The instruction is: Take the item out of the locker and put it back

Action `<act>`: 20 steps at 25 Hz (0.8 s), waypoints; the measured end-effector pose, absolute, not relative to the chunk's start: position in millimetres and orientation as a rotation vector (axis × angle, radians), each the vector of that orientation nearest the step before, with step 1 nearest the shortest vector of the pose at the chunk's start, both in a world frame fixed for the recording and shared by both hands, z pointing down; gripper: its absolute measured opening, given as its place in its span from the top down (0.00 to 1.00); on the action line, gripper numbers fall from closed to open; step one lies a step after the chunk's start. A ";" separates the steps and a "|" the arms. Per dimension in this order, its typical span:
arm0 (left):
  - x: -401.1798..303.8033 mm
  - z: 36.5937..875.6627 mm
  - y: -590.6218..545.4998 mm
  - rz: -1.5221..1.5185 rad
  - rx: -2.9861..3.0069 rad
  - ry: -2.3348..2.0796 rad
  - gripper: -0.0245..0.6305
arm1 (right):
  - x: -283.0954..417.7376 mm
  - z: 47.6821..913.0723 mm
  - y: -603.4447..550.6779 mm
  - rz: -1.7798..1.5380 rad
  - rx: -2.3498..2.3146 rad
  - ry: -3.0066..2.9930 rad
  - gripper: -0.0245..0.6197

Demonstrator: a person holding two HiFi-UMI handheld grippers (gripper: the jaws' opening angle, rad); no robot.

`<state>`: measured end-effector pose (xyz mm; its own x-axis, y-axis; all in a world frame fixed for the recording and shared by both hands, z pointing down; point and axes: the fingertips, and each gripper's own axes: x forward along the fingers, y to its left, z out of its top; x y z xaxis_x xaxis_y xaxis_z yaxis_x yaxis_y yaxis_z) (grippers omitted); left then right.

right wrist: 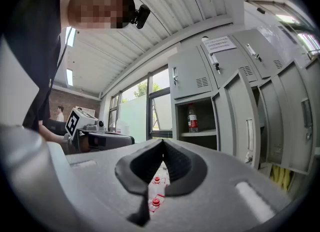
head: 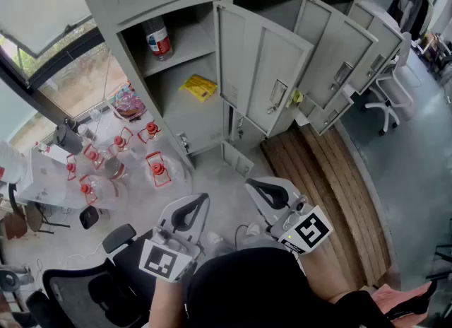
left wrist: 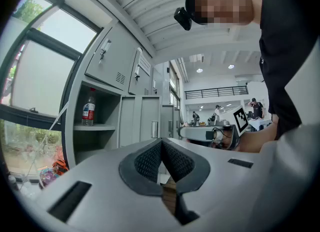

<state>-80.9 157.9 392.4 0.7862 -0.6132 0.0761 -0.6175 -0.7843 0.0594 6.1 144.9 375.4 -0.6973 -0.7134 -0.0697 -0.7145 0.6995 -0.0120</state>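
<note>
A grey locker (head: 185,118) stands open in front of me. On its upper shelf stands a clear water bottle (head: 159,37) with a red label, also in the left gripper view (left wrist: 88,107) and the right gripper view (right wrist: 192,117). A yellow packet (head: 200,87) lies on the shelf below. In the head view both grippers are held low, well short of the locker. My left gripper (head: 194,206) (left wrist: 161,141) is shut with nothing in it. My right gripper (head: 265,191) (right wrist: 162,141) is likewise shut and empty.
Several locker doors (head: 263,72) hang open to the right of the shelves. Large clear jugs with red caps (head: 155,167) crowd the floor on the left. Wooden planks (head: 325,178) lie at the right, a white chair (head: 385,107) beyond them, a black office chair (head: 85,284) near my left.
</note>
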 end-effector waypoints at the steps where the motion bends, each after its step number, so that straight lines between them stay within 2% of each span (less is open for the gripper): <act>1: -80.4 393.0 153.9 0.058 2.903 -1.016 0.95 | 9.7 375.8 143.6 0.027 -1.189 2.835 0.97; 8: -72.5 399.5 133.1 0.041 2.846 -1.132 0.95 | 36.4 379.7 135.1 0.028 -1.186 2.835 0.97; 20: -20.0 401.9 115.7 0.083 2.805 -1.275 0.95 | 96.4 392.2 116.4 -0.104 -1.127 2.814 0.97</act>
